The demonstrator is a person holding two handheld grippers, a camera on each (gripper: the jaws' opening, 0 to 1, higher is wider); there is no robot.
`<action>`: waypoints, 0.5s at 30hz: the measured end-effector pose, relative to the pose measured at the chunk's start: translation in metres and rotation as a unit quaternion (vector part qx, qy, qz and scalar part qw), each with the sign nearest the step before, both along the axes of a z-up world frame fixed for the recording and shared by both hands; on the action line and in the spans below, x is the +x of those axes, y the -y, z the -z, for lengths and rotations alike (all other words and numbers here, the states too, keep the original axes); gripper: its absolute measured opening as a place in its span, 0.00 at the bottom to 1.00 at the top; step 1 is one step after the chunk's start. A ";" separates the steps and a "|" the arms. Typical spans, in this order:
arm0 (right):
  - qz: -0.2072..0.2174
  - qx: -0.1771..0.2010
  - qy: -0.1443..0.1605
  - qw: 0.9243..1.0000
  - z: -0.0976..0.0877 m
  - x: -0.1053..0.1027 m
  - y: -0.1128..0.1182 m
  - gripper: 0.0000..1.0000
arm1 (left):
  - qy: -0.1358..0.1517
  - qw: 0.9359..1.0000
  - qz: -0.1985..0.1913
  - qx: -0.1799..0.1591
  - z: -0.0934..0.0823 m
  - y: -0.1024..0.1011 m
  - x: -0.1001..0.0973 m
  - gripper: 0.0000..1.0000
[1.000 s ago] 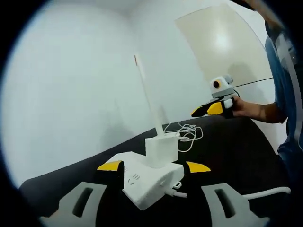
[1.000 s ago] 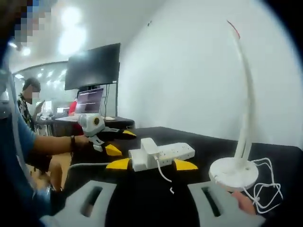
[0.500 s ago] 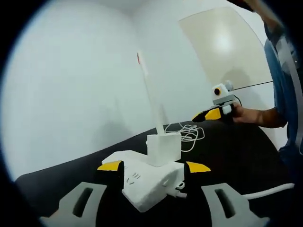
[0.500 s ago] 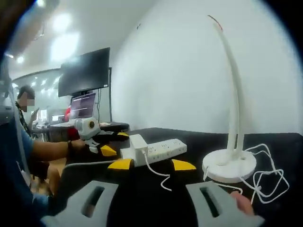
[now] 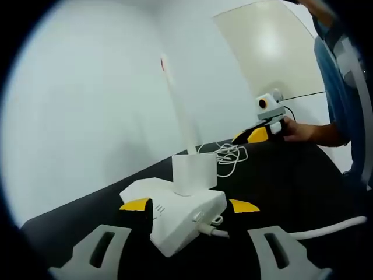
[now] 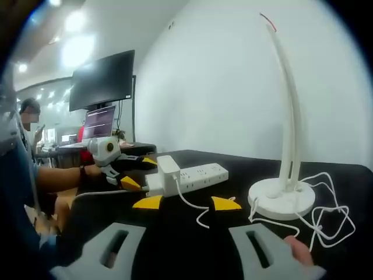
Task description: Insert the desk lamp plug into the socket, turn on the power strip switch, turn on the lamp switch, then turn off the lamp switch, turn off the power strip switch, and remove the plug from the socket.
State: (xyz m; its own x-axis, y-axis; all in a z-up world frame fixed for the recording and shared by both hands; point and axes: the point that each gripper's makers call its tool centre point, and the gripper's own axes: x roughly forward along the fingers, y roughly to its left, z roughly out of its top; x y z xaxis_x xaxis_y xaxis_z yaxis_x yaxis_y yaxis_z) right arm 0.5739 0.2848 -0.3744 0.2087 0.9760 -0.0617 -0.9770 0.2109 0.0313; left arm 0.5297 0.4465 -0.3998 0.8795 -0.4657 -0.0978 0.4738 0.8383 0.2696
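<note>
A white power strip [image 5: 185, 217] lies on the black table, with the lamp's white plug [image 5: 191, 174] standing in its near socket. My left gripper [image 5: 189, 205] is open, its yellow tips on either side of the strip's end. Behind rises the lamp stem [image 5: 178, 111], with the coiled lamp cord [image 5: 228, 155] beside it. My right gripper [image 5: 249, 136] hovers there, held in a hand. In the right gripper view, the lamp base [image 6: 281, 205] sits at right, the power strip [image 6: 198, 174] and plug [image 6: 167, 169] at centre, and the left gripper [image 6: 139, 173] straddles the plug end. My right gripper [image 6: 187, 203] is open and holds nothing.
The strip's thick white cable [image 5: 315, 230] trails to the right over the black table [image 5: 291, 186]. A monitor [image 6: 102, 81] and a laptop [image 6: 99, 123] stand on a desk beyond, with a person [image 6: 28, 116] at the far left. White walls lie behind the lamp.
The left gripper has closed in on the plug end of the strip. The right gripper has drawn a little nearer to the lamp base. Both stay open.
</note>
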 end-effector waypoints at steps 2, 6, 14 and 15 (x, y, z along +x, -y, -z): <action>0.001 0.002 -0.001 1.000 -0.001 0.000 0.000 0.31 | 0.000 1.000 0.003 -0.001 0.000 0.002 -0.001 0.48; 0.002 0.002 -0.003 1.000 -0.001 0.000 0.000 0.31 | 0.001 1.000 0.005 0.000 0.001 0.003 -0.001 0.47; 0.007 0.005 -0.008 1.000 -0.001 0.002 0.003 0.31 | -0.002 1.000 0.015 0.008 0.006 0.009 0.001 0.40; 0.009 0.005 -0.008 1.000 -0.001 0.002 0.003 0.31 | -0.003 1.000 0.014 0.007 0.006 0.010 0.001 0.40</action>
State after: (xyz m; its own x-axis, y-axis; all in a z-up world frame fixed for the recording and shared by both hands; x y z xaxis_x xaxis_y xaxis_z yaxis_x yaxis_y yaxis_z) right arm 0.5758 0.2813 -0.3733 0.2244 0.9729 -0.0559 -0.9726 0.2271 0.0487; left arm 0.5305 0.4370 -0.4059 0.8652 -0.4894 -0.1091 0.4992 0.8204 0.2788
